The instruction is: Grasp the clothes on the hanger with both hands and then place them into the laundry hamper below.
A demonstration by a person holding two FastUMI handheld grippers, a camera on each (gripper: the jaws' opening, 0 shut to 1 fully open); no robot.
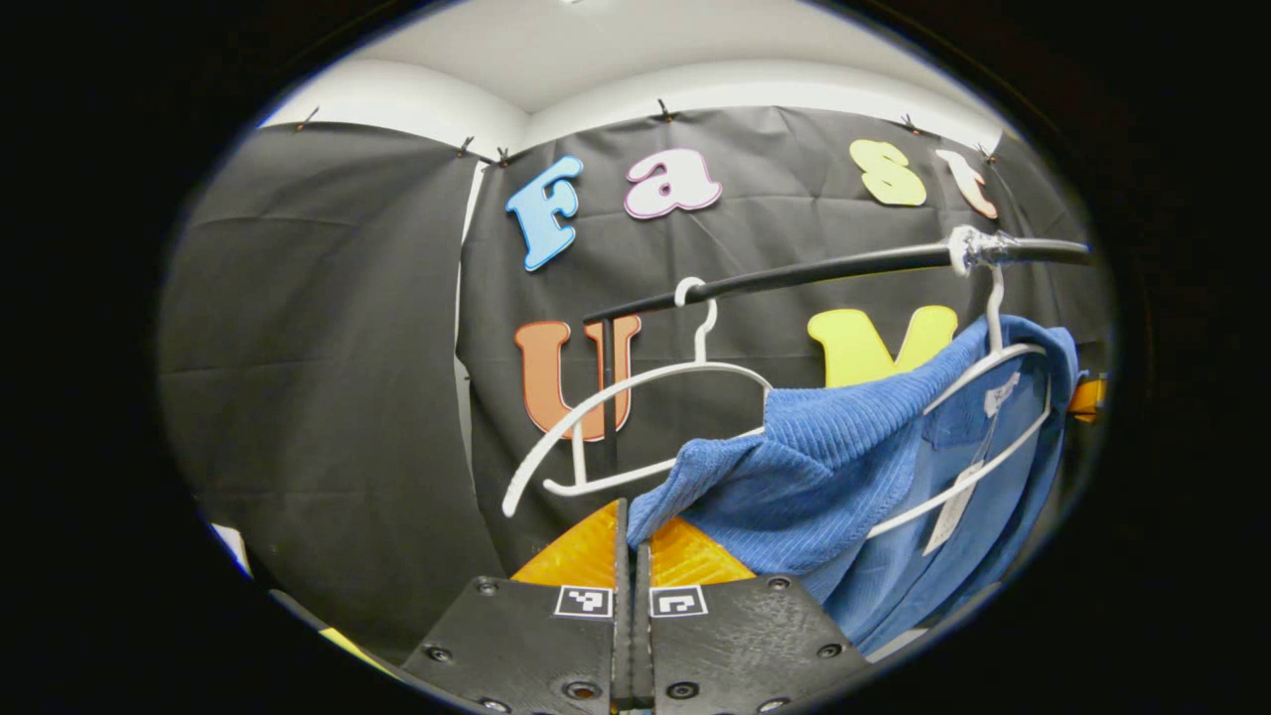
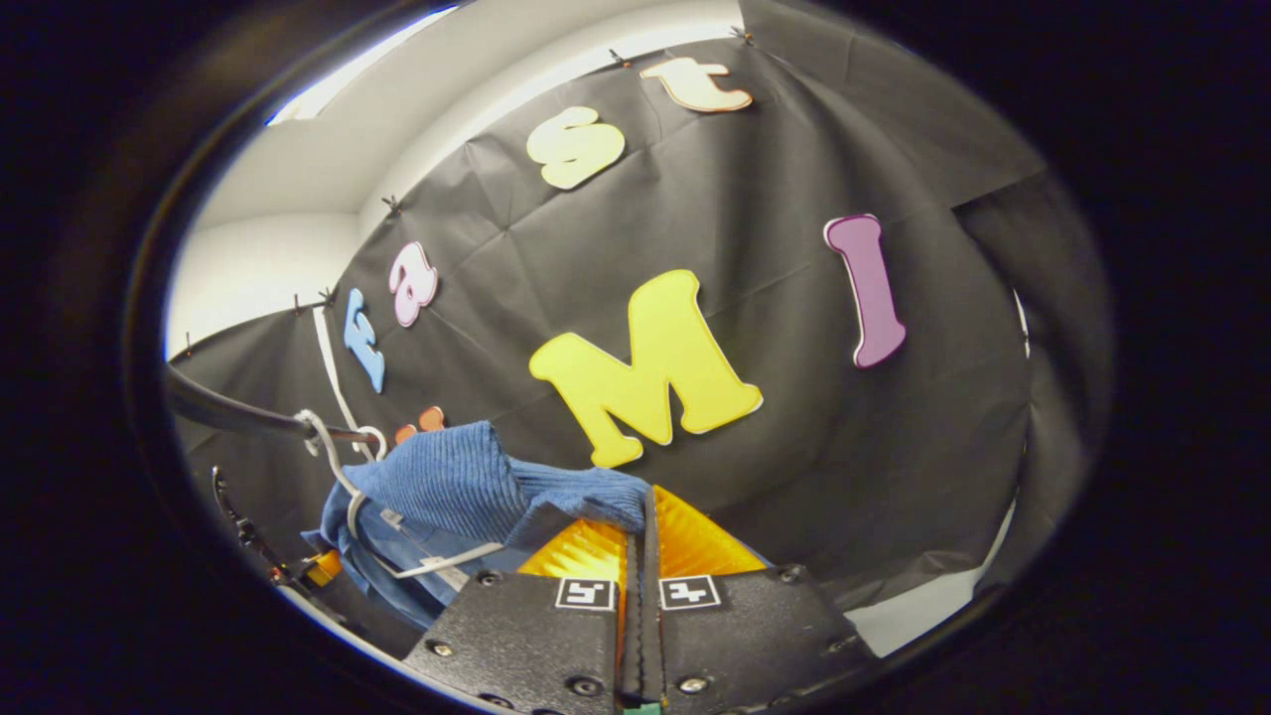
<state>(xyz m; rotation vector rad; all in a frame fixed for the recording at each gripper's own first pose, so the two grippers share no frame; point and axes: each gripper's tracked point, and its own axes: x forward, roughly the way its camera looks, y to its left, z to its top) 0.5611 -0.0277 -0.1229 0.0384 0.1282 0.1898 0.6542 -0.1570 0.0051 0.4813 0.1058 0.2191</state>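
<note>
A blue ribbed garment [image 1: 824, 467] hangs on a white hanger [image 1: 993, 372] from a black rail [image 1: 794, 270] at the right of the left gripper view. One shoulder of it is pulled off toward my left gripper [image 1: 632, 521], which is shut on the cloth's edge. In the right gripper view the same blue garment [image 2: 457, 482] stretches from its hanger [image 2: 333, 452] on the rail [image 2: 228, 412] at lower left to my right gripper [image 2: 643, 506]. That gripper is also shut, with a fold of the knit pinched between its fingers.
An empty white hanger [image 1: 635, 382] hangs on the rail left of the garment. The rail's upright post [image 1: 608, 397] stands behind it. A white tag [image 1: 951, 506] dangles from the garment's inside. A pale floor strip [image 2: 923, 606] shows at lower right.
</note>
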